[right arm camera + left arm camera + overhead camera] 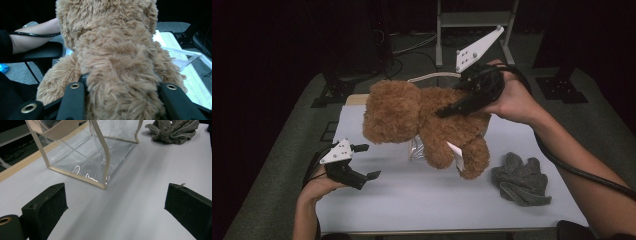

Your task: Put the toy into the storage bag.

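A brown teddy bear (427, 122) hangs in the air above the white table top (412, 195), lying sideways with its head to the left. My right gripper (464, 102) is shut on its body from the back, and in the right gripper view its black jaws squeeze the fur of the teddy bear (117, 65) on both sides. A clear plastic bag with beige trim (92, 152) stands on the table under the bear. My left gripper (364, 162) rests low at the table's left, open, with its jaws wide apart and nothing between them (115, 207).
A crumpled grey knitted cloth (521, 179) lies at the table's right, also seen as the grey cloth (175, 130) in the left gripper view. A wooden strip (22, 166) runs along the table's far edge. A metal stand (474, 22) rises behind the table.
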The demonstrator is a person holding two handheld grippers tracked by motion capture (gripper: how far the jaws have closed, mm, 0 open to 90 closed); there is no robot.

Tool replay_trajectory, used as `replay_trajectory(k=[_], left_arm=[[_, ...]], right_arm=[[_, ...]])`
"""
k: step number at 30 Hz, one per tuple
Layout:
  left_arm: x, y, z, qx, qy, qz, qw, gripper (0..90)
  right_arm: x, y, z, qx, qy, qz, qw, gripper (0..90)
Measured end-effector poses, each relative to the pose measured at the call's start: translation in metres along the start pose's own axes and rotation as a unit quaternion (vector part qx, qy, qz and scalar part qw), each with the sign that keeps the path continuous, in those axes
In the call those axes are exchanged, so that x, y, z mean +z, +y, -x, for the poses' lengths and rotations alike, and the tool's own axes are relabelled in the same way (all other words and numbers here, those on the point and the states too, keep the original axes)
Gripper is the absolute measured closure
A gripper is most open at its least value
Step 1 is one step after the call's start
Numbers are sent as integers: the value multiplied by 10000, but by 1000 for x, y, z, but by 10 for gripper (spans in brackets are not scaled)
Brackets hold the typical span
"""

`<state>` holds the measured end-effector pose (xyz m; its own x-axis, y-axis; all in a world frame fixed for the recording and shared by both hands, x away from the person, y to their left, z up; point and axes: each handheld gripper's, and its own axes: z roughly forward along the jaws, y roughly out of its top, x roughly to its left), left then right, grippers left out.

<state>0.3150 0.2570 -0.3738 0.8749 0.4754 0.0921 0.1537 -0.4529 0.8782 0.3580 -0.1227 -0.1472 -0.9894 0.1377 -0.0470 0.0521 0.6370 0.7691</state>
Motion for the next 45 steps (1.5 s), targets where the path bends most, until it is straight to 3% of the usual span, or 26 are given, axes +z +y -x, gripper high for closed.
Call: replay_trajectory(k=[4,13,27,32,40,41,42,43,45], left_arm=[[2,0,0,-4,-3,-8,10000,33],[1,-2,-2,-48,10,-20,10000,33],[-2,-4,-5,5,101,-98,9999,29],[-4,-5,-5,-52,119,-93,9999,29],[-6,-9,-8,-105,133,-149,9997,29],[-5,-10,-9,-124,131,-145,9997,29],[-5,-10,-9,-141,131,-144,9997,29],[-5,-11,-10,-131,132,-175,9997,29],[-5,-11,-10,-122,133,-189,9997,29]], right_arm=[[-3,8,7,49,0,-7,10000,564],[-6,26,38,128,-29,-22,9999,563],[-7,50,78,96,-165,-155,9997,563],[-4,53,91,147,-187,-164,9996,562],[2,51,128,300,-246,-217,9990,563],[3,50,137,351,-295,-218,9987,563],[3,50,137,351,-295,-218,9987,563],[3,49,147,387,-342,-212,9984,563],[2,48,151,430,-368,-228,9981,563]])
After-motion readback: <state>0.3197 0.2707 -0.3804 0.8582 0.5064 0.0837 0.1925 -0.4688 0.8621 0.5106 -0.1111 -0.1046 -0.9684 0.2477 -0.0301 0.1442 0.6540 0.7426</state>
